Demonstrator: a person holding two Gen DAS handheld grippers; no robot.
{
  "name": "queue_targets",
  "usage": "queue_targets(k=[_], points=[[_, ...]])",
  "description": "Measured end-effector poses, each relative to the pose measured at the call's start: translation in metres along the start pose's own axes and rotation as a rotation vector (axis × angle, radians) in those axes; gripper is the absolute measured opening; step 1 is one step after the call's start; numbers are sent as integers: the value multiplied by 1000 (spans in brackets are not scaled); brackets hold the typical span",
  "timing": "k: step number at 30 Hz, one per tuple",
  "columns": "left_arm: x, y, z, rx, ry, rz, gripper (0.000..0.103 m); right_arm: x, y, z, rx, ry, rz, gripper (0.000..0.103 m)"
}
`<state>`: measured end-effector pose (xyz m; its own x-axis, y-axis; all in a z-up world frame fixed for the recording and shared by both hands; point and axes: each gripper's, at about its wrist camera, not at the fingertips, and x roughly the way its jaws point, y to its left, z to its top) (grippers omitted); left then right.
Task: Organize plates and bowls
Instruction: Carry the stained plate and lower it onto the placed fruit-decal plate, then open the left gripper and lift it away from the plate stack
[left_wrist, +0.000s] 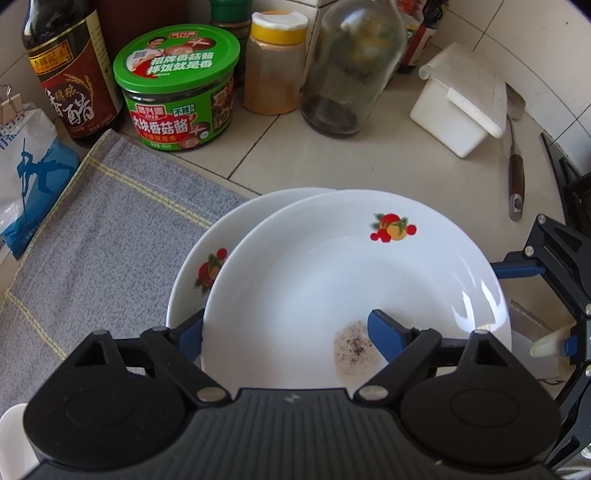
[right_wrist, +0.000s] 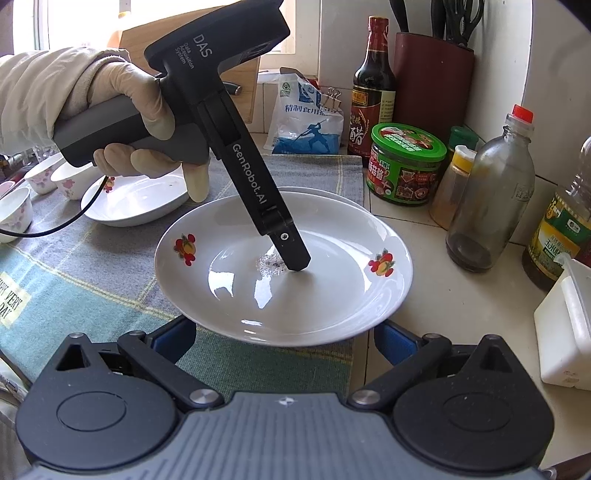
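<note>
A white plate with fruit prints (left_wrist: 332, 277) lies tilted on a second like plate (left_wrist: 199, 254) that peeks out at its left. My left gripper (left_wrist: 286, 332) grips the top plate's near rim: one blue finger (left_wrist: 388, 328) on the inside by a smear of pepper, the other (left_wrist: 190, 332) under the rim. In the right wrist view the left gripper reaches down into the same plate (right_wrist: 332, 288). My right gripper (right_wrist: 284, 339) is open, its blue fingers (right_wrist: 391, 339) spread below the plate's near edge, holding nothing.
A grey cloth (left_wrist: 92, 229) covers the counter at left. Jars and bottles stand behind: a green-lidded sauce jar (left_wrist: 177, 88), vinegar bottle (left_wrist: 66, 74), glass bottle (left_wrist: 351, 66), white box (left_wrist: 458, 107). Another plate (right_wrist: 136, 199) and small flowered bowls (right_wrist: 70, 181) sit far left.
</note>
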<state>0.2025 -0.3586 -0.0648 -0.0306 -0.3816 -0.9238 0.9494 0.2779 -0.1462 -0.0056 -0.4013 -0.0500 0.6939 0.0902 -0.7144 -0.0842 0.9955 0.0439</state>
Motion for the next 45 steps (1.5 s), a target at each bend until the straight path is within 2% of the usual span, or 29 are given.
queue_targets(k=[10,20,31,36,41,45], points=[[-6,2,-2,-30,4,17,90,-1,1,0,-5,-15,7,103],[-12,4,-2,-56,-10,3,90,-1,2,0,-19,-14,1,103],[-28,9,-5,-76,-72,33,91,3,4,2,-30,-2,-19,103],[-42,9,-12,-80,-142,23,91,2,7,3,-50,0,-32,103],[-67,1,-29,-96,-300,36,91,-3,14,3,-53,-1,-55,103],[-86,-13,-56,-102,-415,73,94,-10,19,3,-37,-3,-83,103]])
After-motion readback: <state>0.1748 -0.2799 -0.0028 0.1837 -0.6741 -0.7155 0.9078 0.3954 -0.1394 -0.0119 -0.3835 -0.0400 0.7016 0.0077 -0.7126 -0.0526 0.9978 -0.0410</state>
